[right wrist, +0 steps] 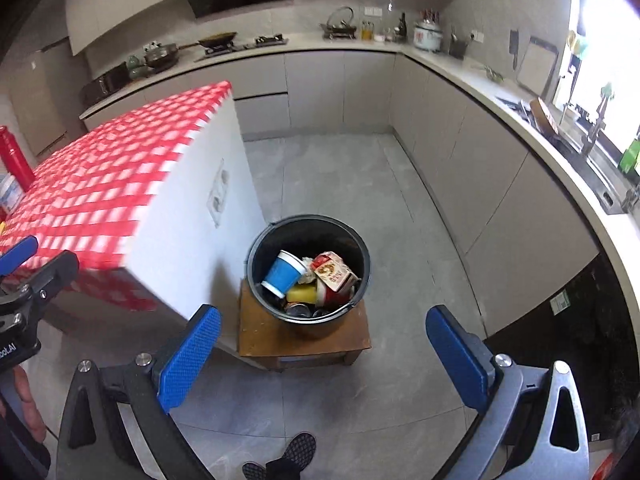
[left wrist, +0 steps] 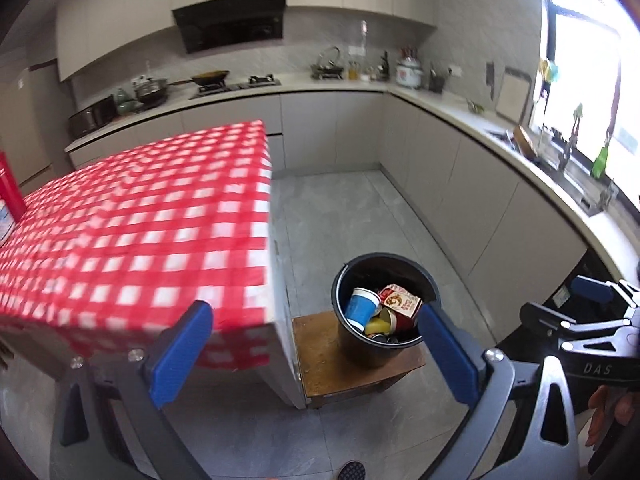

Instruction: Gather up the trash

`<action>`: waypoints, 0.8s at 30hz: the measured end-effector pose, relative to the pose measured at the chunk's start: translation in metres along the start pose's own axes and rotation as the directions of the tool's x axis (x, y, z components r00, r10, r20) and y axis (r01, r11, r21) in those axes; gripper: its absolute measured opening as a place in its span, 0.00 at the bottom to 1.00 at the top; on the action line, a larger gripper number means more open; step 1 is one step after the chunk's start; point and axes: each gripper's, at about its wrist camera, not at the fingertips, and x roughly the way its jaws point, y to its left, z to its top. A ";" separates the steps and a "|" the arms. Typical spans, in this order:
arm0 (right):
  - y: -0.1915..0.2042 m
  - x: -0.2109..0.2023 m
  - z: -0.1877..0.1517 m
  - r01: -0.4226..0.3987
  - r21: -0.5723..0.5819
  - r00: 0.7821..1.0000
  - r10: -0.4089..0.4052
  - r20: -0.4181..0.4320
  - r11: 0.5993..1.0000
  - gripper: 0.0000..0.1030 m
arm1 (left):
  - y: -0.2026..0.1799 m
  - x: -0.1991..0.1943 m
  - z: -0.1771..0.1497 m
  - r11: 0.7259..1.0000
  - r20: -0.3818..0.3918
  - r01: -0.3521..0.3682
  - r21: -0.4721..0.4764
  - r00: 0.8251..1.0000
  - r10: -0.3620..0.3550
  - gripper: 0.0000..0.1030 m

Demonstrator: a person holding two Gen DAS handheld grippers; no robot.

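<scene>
**Both tools held above a filled trash bucket beside the checked worktop**

Left wrist view: the left tool [left wrist: 316, 326] is spread wide with nothing between its blue pads [left wrist: 180, 360]. Beyond it, a black bucket [left wrist: 352, 280] stands on a low wooden stool [left wrist: 328, 368] on the grey tile floor [left wrist: 340, 208], just beside the end of a worktop covered by a red-and-white checked cloth [left wrist: 140, 220]. The cloth is blurred. The bucket holds the collected trash: a blue paper cup [left wrist: 362, 307] lying tilted, a red printed carton [left wrist: 400, 300], a yellow item [left wrist: 378, 325] and can tops near the bottom. The right tool [left wrist: 592, 300] shows at the right edge.

Right wrist view: the right tool [right wrist: 322, 350] is likewise wide and empty, well above the bucket [right wrist: 260, 256] and stool [right wrist: 256, 336]. The cup [right wrist: 285, 274] lies left of the carton [right wrist: 334, 272]. A red bottle [right wrist: 14, 158] stands on the far left of the worktop. A shoe [right wrist: 298, 450] shows at the bottom edge.
</scene>
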 end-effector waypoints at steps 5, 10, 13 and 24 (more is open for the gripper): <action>0.017 -0.038 -0.005 0.001 -0.019 0.998 0.000 0.057 1.000 1.00 | 0.005 -0.030 -0.001 1.000 0.058 0.001 -0.019 0.998 0.000 1.00; 0.021 -0.053 -0.010 -0.002 -0.011 0.997 0.002 0.073 1.000 1.00 | 0.011 -0.040 -0.005 1.000 0.084 0.007 -0.022 0.996 -0.005 1.00; 0.021 -0.060 -0.011 -0.008 -0.008 0.997 0.009 0.083 1.000 1.00 | 0.013 -0.046 -0.007 1.000 0.093 0.009 -0.017 0.996 -0.008 1.00; 0.016 -0.069 -0.011 -0.014 -0.013 0.995 0.015 0.097 1.000 1.00 | 0.011 -0.057 -0.011 1.000 0.113 0.007 -0.019 0.994 -0.005 1.00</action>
